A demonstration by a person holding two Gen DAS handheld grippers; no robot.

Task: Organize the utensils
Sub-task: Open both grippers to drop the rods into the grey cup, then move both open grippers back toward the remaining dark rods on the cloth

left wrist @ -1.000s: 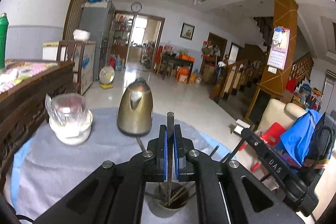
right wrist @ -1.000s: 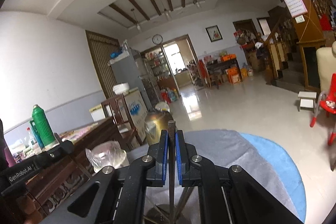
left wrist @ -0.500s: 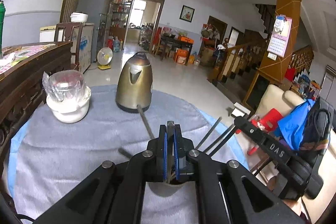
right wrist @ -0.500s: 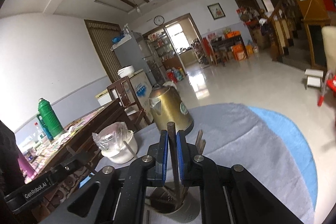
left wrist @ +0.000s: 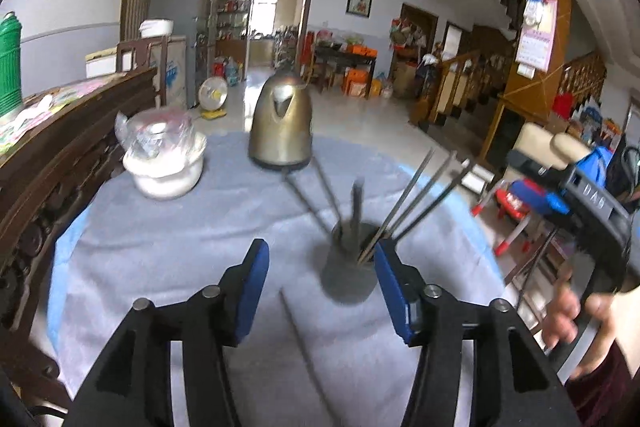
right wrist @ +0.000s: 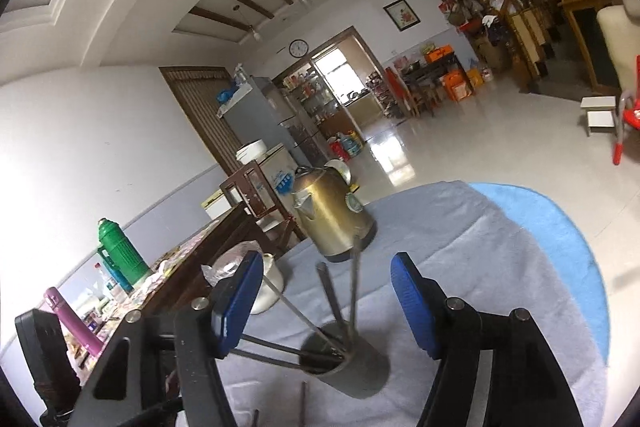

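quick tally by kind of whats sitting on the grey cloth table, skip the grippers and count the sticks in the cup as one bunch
kettle: 1
white pot under a plastic bag: 1
grey cup: 1
bunch of chopsticks in the cup: 1
loose chopsticks lying on the cloth: at least 1, others blurred or cut off
Total: at least 5
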